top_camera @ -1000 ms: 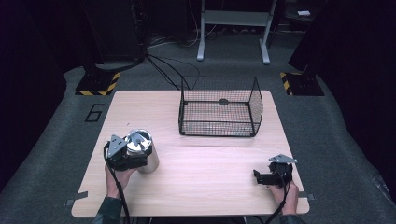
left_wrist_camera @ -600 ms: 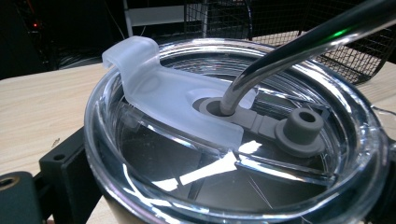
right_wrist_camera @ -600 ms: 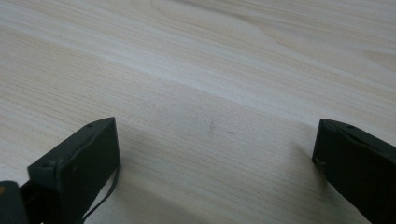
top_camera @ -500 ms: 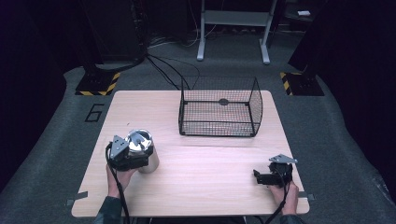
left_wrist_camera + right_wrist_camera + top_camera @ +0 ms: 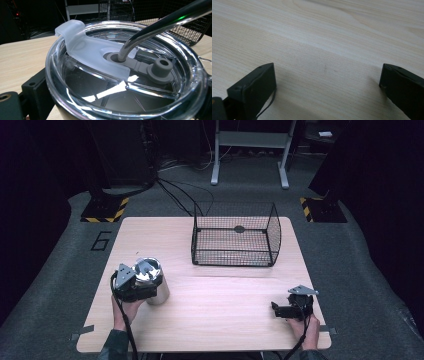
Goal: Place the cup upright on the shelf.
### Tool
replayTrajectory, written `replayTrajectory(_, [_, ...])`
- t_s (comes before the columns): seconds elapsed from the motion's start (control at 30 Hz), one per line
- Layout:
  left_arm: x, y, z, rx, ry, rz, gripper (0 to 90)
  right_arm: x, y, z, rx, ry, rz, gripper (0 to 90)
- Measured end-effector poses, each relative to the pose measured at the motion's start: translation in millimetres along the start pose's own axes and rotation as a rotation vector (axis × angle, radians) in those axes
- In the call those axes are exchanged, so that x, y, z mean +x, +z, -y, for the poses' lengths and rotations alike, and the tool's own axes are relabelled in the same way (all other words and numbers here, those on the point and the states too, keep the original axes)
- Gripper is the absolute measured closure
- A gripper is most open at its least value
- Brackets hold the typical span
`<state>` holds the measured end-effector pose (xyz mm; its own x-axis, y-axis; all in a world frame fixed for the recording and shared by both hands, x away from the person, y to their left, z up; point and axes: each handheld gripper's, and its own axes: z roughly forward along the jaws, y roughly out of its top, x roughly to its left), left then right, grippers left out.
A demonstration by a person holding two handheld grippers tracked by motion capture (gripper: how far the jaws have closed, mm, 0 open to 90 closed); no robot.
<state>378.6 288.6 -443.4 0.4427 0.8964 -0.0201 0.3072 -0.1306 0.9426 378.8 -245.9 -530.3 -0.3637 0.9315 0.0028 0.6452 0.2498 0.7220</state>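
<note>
Steel-walled cylindrical tumbler with a clear plastic lid, upright on the pale wooden desk, near its left front part. Clamped from the near side by the left tool, black jaws pressed against the cup's sides. Seen up close in the left gripper view: frosted sliding tab across the lid, a bent metal straw passing through a grey rubber grommet, a grey plug lying just beside it.

Compared with half a second and a second ago: tumbler and left tool nudged slightly nearer and leftward on the desk, otherwise the same grip, same upright stance.

Right tool low over the desk at the right front corner, well apart from the tumbler, jaws spread wide with bare wood grain between them in the right gripper view. Unchanged in place since the earlier pictures.

Black wire mesh basket at the far middle of the desk, open side up, well apart from both tools, unmoved.
</note>
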Motion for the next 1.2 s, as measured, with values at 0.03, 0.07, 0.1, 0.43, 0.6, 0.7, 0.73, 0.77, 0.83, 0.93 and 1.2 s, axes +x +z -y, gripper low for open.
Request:
replayTrajectory(0.03, [0.2,-0.9,-1.9,0.001,-0.001,0.001,4.1,0.0,0.1,0.0,0.000,0.000,0.001,0.5])
replayTrajectory(0.07, [0.2,-1.1,-2.6,-0.001,-0.005,0.004,4.1,0.0,0.0,0.0,0.000,0.000,0.000,0.5])
replayTrajectory(0.1, [0.1,-1.6,-3.6,0.000,-0.008,0.003,4.1,0.0,0.1,0.0,0.000,-0.001,0.000,0.5])
replayTrajectory(0.43, [-5.1,-2.6,-15.3,0.002,0.009,0.021,4.1,0.0,0.2,-0.1,0.005,0.001,-0.001,0.0])
replayTrajectory(0.6, [-8.6,-1.5,-21.1,-0.002,0.017,0.027,4.1,0.1,0.2,0.0,0.004,0.001,0.001,0.0])
replayTrajectory(0.7, [-12.9,0.1,-25.8,0.000,0.028,0.039,4.0,0.0,0.1,-0.1,0.006,0.001,0.000,0.0])
replayTrajectory(0.73, [-12.9,0.1,-25.8,0.000,0.028,0.039,4.1,0.0,0.1,-0.1,0.006,0.001,0.000,0.0])
replayTrajectory(0.77, [-15.3,1.0,-27.7,0.001,0.028,0.048,4.0,0.0,0.1,-0.1,0.006,0.001,0.000,0.0])
replayTrajectory(0.83, [-16.9,2.4,-29.8,0.003,0.027,0.062,4.0,-0.2,0.0,-0.1,0.007,0.001,-0.002,0.0])
replayTrajectory(0.93, [-21.0,4.7,-33.0,0.013,0.033,0.079,4.0,-0.2,0.0,-0.1,0.008,0.002,-0.002,0.0])
replayTrajectory(1.2, [-29.9,10.1,-44.1,0.019,0.058,0.101,4.0,-0.3,0.2,-0.3,0.008,0.004,-0.001,0.0])
